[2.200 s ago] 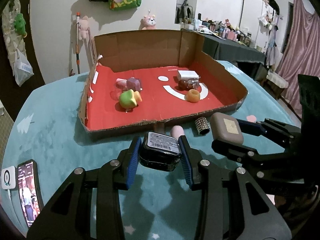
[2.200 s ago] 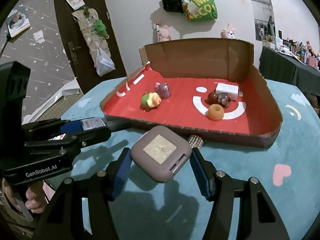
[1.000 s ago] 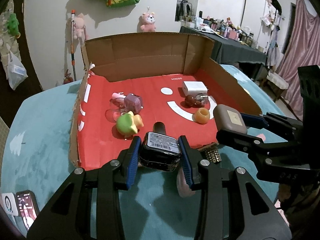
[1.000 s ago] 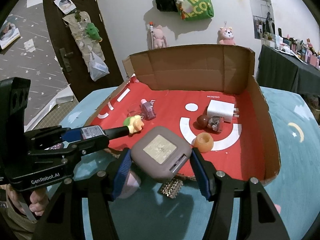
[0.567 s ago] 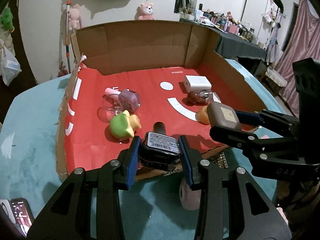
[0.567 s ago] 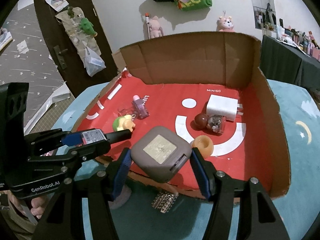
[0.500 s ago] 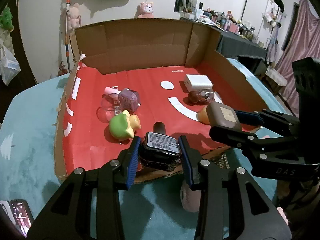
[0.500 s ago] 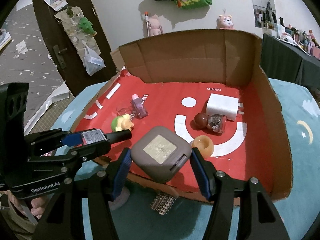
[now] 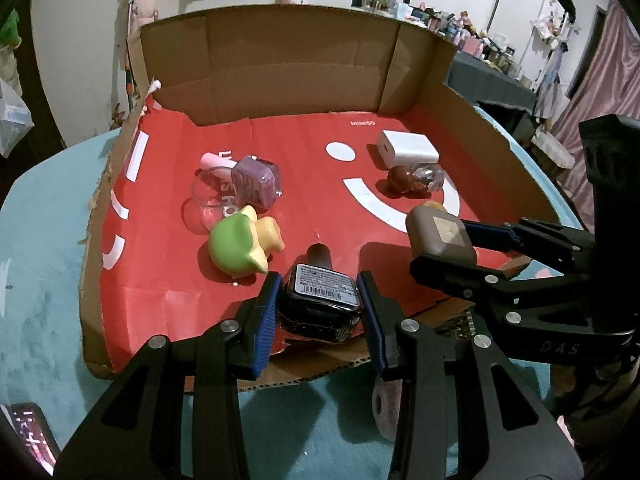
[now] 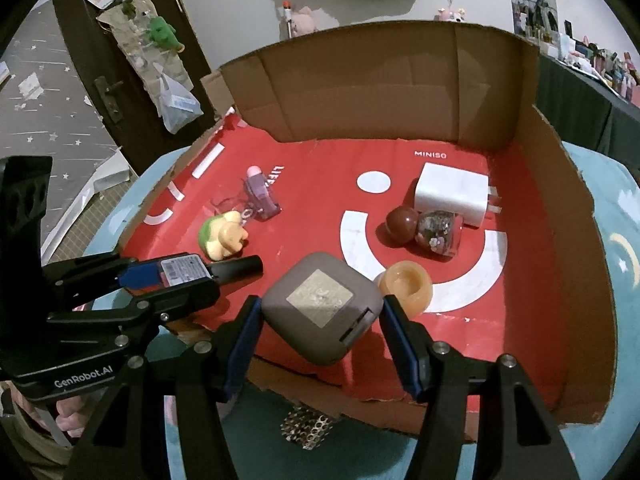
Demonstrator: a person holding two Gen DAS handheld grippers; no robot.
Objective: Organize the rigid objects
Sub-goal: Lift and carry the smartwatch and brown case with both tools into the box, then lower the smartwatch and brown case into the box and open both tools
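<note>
My left gripper [image 9: 320, 312] is shut on a dark nail polish bottle [image 9: 320, 300] with a barcode label, held over the front edge of the red-floored cardboard box [image 9: 304, 56]. It also shows in the right wrist view [image 10: 188, 272]. My right gripper [image 10: 320, 320] is shut on a grey-brown square case [image 10: 322, 306], held over the box's front right; the case also shows in the left wrist view [image 9: 440, 236]. Inside the box lie a green-and-yellow toy [image 9: 240, 246], a purple bottle [image 9: 256, 180], a white charger [image 10: 452, 192], a brown ball [image 10: 400, 224] and an orange cup [image 10: 406, 286].
A silver studded cylinder [image 10: 306, 428] and a pink cylinder [image 9: 386, 408] lie on the teal tablecloth [image 9: 40, 240] just outside the box's front wall. A phone [image 9: 28, 432] lies at the left table edge. The box's back and side walls stand tall.
Both grippers have moved forward with their objects, from over the tablecloth in front of the box to over its front edge and floor. Objects in the box have not moved.
</note>
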